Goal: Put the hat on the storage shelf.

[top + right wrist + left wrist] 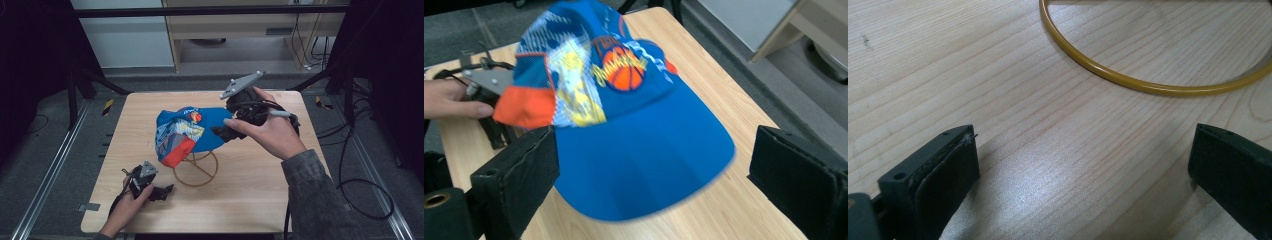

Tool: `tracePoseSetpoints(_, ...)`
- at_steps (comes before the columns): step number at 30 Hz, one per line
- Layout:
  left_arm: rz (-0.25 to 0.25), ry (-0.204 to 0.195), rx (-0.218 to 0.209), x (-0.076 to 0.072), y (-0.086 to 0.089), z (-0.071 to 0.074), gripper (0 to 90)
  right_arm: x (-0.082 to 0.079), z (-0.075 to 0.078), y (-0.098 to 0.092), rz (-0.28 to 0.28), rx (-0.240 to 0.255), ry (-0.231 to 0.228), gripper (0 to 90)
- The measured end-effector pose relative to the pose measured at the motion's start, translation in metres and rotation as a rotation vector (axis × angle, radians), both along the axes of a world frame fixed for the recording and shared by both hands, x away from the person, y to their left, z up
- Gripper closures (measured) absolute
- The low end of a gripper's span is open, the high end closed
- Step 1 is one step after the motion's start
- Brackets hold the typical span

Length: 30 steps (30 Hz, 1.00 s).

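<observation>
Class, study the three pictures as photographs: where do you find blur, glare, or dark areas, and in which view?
High view: the edges of the frame fall into deep darkness, while the table is evenly lit. Left gripper view: a soft sheen of glare on the wood between the fingers; the yellow ring is sharp. Right gripper view: the blue cap is smeared, most at its brim edge.

High view: fixed overhead, facing forward and down, whole table (250, 200) in frame. Left gripper view: low, close to the tabletop, facing the yellow wire stand (1128, 80). Right gripper view: close on the blue cap (634, 140), which the high view shares.
</observation>
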<state>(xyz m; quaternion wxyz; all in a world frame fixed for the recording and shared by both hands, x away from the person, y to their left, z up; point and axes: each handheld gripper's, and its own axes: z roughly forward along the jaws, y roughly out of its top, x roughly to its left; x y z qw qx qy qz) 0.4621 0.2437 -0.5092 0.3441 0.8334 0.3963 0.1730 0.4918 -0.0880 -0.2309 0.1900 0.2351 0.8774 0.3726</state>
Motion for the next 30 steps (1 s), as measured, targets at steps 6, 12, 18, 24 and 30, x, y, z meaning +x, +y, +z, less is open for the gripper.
tracePoseSetpoints(6,0.003,-0.002,-0.002,-0.001,0.0,0.0,0.0,-0.004,-0.005,-0.028,-0.044,0.056,-0.03,4.4)
tracePoseSetpoints(12,0.004,-0.003,-0.001,-0.002,0.001,0.0,0.0,-0.004,-0.012,-0.052,-0.102,0.08,-0.04,4.5)
tracePoseSetpoints(18,0.004,-0.005,-0.003,-0.003,0.001,0.0,0.0,-0.004,-0.025,-0.073,-0.169,0.097,-0.041,4.5)
tracePoseSetpoints(24,0.003,-0.001,0.0,-0.004,0.001,0.0,0.0,-0.003,-0.044,-0.09,-0.233,0.115,-0.027,4.7)
tracePoseSetpoints(30,-0.003,-0.002,-0.001,-0.003,0.001,0.0,0.0,-0.005,-0.061,-0.099,-0.259,0.117,-0.01,4.6)
